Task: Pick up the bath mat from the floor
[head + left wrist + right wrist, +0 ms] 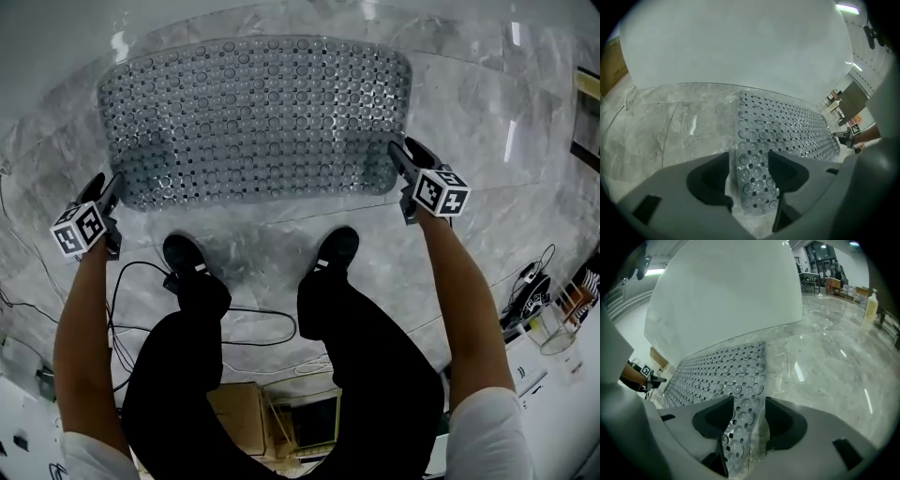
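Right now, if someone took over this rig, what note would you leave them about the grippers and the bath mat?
Left gripper: open, the near left corner of the bath mat between its jaws, not clamped.
Right gripper: open, the near right corner between its jaws, not clamped.
Mat: spread on the marble floor, just beyond the person's shoes.
Done: both grippers set at the corners.
Left: close both grippers, lift the mat.
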{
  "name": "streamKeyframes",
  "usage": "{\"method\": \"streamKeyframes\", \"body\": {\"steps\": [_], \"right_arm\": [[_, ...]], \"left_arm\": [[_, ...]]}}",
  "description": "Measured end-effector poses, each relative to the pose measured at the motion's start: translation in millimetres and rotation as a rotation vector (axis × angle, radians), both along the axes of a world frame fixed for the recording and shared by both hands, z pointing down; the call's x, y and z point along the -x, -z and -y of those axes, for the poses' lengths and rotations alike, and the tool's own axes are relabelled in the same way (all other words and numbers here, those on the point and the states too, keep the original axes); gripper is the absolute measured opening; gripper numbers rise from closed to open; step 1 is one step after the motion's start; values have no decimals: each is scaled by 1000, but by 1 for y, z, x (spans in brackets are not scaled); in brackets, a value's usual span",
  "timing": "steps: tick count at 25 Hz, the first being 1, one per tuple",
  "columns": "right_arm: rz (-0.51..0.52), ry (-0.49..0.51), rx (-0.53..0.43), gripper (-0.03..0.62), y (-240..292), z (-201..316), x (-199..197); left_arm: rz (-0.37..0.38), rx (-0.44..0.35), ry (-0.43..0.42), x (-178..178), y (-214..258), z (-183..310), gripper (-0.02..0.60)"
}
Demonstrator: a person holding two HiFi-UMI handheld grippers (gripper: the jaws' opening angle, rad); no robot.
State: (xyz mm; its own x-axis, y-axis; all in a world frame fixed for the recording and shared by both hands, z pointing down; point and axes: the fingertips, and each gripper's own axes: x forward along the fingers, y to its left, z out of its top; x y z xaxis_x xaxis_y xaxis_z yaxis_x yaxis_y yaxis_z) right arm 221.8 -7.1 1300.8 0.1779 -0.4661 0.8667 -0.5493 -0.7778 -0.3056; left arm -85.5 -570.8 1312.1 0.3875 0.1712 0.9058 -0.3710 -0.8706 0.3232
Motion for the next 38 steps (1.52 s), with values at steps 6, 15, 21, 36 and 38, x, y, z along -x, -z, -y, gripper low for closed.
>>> {"method": "streamKeyframes", "body": {"steps": [6,15,21,36,38], "right_arm": [[14,3,13,230,-14,-8,-2],[70,7,-11,145,-26,2,4],[74,9,-3,46,-5,10,4],[33,43,-182,40,207,104,27],[19,58,-202,40,251,113,29]], "left_arm": [[18,4,20,-2,-26,2,265],[63,30,26,-1,-38,-6,166],[46,40,84,-2,-17,-4,25],[-229,110,47,-69,212,-54,20],[-243,101,65,-68,253,-62,20]]}}
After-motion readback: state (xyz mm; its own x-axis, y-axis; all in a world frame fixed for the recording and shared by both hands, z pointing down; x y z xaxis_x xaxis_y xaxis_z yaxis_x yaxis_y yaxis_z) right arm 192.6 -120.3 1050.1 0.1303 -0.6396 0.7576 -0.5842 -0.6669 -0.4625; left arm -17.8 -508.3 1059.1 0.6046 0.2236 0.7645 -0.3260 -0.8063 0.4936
